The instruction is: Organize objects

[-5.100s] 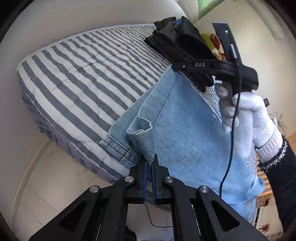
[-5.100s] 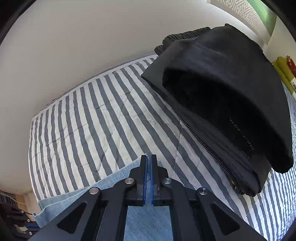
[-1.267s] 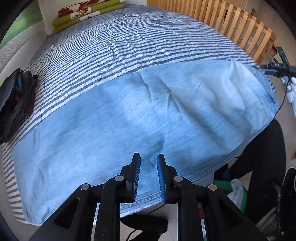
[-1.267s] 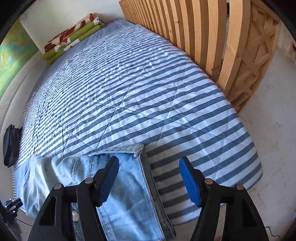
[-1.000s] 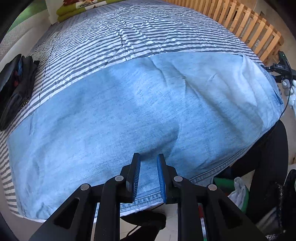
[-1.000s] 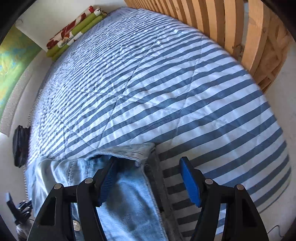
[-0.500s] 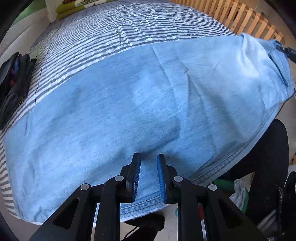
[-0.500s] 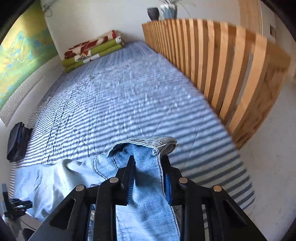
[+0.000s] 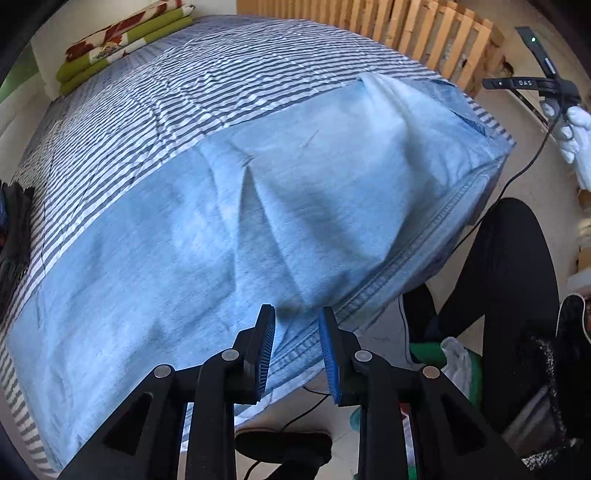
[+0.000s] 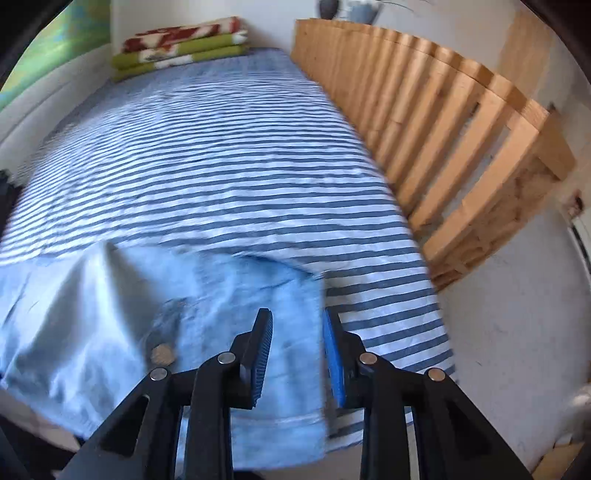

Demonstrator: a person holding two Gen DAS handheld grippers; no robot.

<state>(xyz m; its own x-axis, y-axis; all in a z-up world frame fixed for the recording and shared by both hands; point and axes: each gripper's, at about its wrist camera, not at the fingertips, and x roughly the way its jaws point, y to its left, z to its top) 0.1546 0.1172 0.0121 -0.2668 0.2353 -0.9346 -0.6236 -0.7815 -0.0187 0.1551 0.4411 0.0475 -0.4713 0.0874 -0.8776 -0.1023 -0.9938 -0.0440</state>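
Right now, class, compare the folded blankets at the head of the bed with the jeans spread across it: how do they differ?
The folded blankets are green with red-and-white pattern; the jeans are plain light blue. The blankets sit stacked compactly against the far wall; the jeans lie spread out along the near edge, partly overhanging it. Both rest on the striped bed cover.

A light-blue denim pair of jeans (image 9: 229,221) lies spread across the near end of the grey-and-white striped bed (image 9: 177,96), its stitched hem hanging over the near edge. In the left wrist view, a folded green, red and white blanket (image 9: 110,40) sits on the bed at 11 o'clock, a pile of black clothes (image 9: 14,229) lies at the bed's 9 o'clock edge, and a slatted wooden bed rail (image 9: 424,33) runs behind the bed from 12 to 2 o'clock. A person's black-clad leg (image 9: 509,273) stands on the floor at 4 o'clock, just beside the jeans' hem.
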